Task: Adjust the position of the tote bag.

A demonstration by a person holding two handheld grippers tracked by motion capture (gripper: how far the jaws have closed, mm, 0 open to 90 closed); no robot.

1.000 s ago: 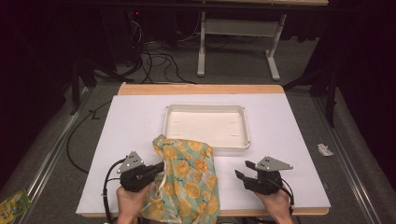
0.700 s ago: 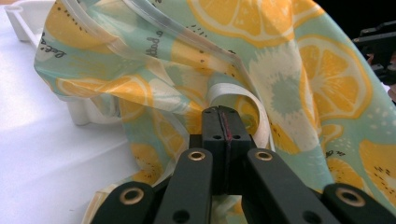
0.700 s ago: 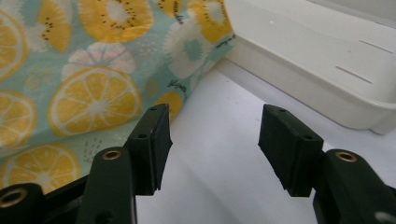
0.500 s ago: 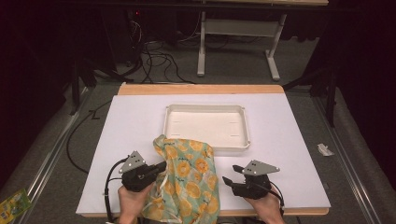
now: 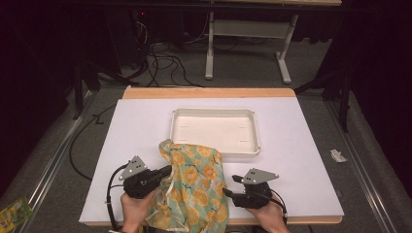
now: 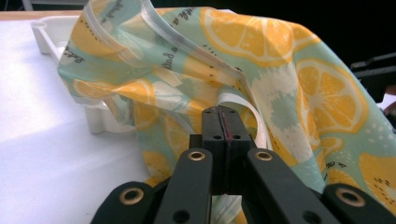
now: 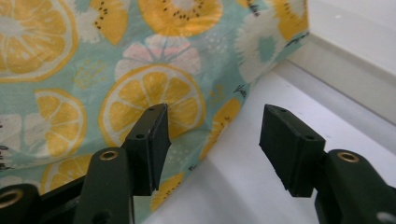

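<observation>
**A:** Your left gripper (image 5: pixel 165 171) has its jaws clamped together on the white hem of the lemon-print cloth (image 5: pixel 194 189), which hangs bunched at the near edge of the table (image 5: pixel 301 145), its top corner draped against the white tray (image 5: pixel 214 131). Your right gripper (image 5: pixel 234 186) stands just beside the cloth's right edge with its jaws apart and nothing between them.

**B:** What could go wrong?

**A:** In the right gripper view one pad sits in front of the fabric while the other is over bare table. If you close there, you could pinch air or catch only a loose fold rather than the edge. Also, a good part of the cloth hangs off the near edge; its weight could drag it through a thin grip.

**B:** How does the material look?

**A:** Thin, soft, woven-looking, with a stitched white binding. It drapes in limp folds. The tray is rigid, smooth plastic with a raised rim; the tabletop is flat and matte.
</observation>
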